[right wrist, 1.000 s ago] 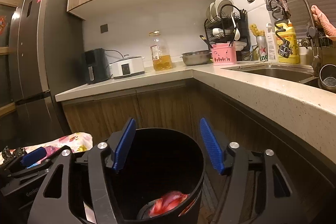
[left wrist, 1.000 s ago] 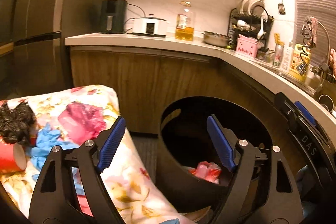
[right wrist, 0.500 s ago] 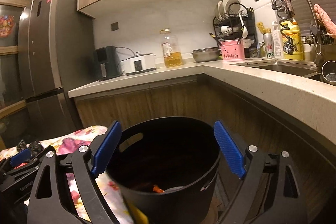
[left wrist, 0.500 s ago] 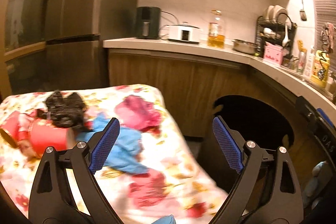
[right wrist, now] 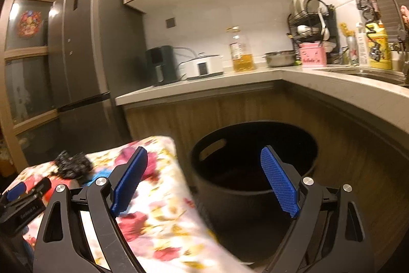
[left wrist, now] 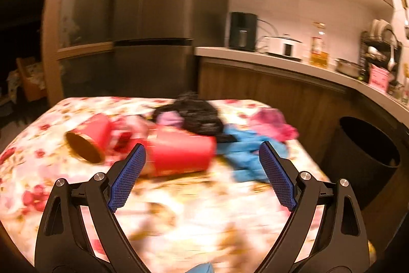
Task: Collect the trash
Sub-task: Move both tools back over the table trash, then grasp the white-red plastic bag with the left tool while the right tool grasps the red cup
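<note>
Left wrist view: the left gripper (left wrist: 202, 170) hangs empty, jaws wide apart, over the floral table (left wrist: 179, 216); a red cup (left wrist: 181, 155) lies on its side just beyond, long axis running left-right. Right wrist view: the right gripper (right wrist: 203, 181), jaws apart and empty, faces the black bin (right wrist: 255, 170) beside the table, under the kitchen counter (right wrist: 204, 86)

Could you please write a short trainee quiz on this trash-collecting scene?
1. True or false: the left gripper holds a red cup.
2. Which lies nearest the black trash bin? A) open-mouthed red cup B) blue glove C) black crumpled bag
3. Fill in: the trash lies on a ___-patterned cloth.

Key: 1 false, its jaws are open with nothing gripped; 2 B; 3 floral.
</note>
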### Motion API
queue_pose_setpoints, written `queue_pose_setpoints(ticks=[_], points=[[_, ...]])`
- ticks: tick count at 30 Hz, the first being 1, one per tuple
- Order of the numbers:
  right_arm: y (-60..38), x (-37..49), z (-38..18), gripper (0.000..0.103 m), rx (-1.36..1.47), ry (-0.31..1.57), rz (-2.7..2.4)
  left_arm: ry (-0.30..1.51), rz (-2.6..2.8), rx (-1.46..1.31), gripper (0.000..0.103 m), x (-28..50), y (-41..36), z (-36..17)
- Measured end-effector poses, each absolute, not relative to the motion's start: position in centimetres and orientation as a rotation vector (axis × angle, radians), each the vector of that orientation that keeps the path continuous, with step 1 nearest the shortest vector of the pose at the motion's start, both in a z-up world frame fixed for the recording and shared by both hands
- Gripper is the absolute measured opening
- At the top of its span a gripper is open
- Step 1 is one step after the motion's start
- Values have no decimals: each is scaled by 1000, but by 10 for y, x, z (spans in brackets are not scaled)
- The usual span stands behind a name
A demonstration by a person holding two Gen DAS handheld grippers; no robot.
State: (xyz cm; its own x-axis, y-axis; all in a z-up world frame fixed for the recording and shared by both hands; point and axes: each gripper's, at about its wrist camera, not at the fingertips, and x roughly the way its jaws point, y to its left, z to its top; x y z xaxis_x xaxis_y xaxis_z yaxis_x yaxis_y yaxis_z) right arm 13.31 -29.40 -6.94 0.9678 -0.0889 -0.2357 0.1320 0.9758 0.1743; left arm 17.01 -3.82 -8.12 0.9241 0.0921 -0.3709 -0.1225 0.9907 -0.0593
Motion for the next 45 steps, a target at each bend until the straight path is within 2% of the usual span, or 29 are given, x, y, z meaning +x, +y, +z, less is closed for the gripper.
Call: queue_pose_setpoints(ticks=[7, 16, 22, 24, 28, 30, 32, 39, 45], points=[[-246, 135, -73, 87, 156, 249, -17, 382, 201, -125, 86, 170, 22, -87], [-204, 146, -75, 87, 110, 265, 62, 455, 186, -139, 73, 198, 51, -98], [-186, 156, -79, 87, 102, 282, 90, 540, 134, -171, 53, 219, 60, -110], [-181, 159, -80, 87, 98, 287, 99, 555, 120, -181, 41, 222, 61, -114], [-171, 165, -82, 87, 98, 299, 117, 560, 96, -189, 34, 222, 61, -116], [-164, 168, -83, 87, 92, 305, 131, 557, 96, -193, 23, 220, 62, -116], [-156, 170, -85, 87, 85, 310, 146, 546, 101, -198, 18, 215, 63, -114], [-123, 182, -94, 87, 70, 346, 213, 482, 112, -242, 15, 185, 75, -102], [-91, 195, -103, 97, 40, 371, 290, 451, 126, -271, 15, 159, 91, -94]])
